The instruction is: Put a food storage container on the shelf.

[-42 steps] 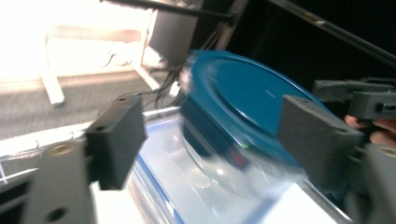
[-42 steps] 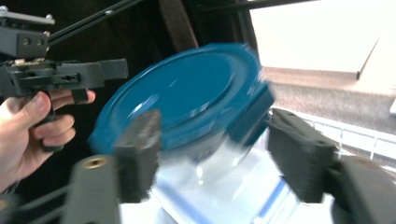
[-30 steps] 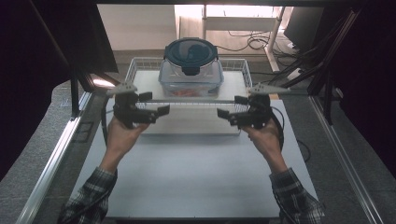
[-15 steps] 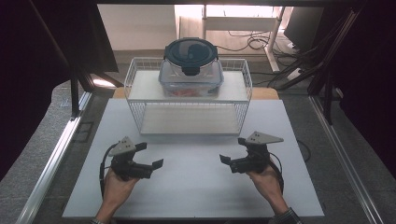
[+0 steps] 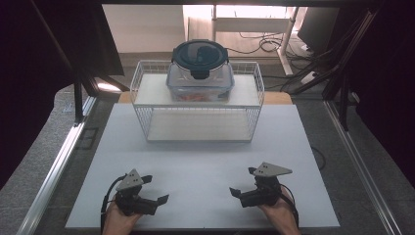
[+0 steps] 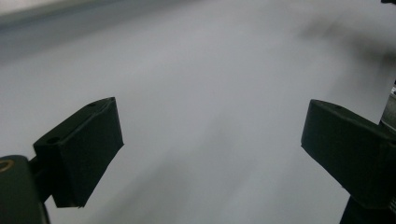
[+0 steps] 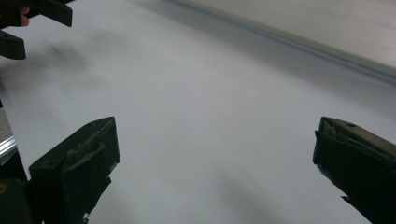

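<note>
Both hands have dropped back from the wire rack to the near edge of the surface, leaving the lidded container on its top shelf, apparently placed. Left gripper and right gripper rest low, jaws wide open and empty, pointing inward.

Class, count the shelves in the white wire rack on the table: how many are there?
2: the upper shelf, which carries the lidded container, and the bare lower shelf beneath it.
</note>
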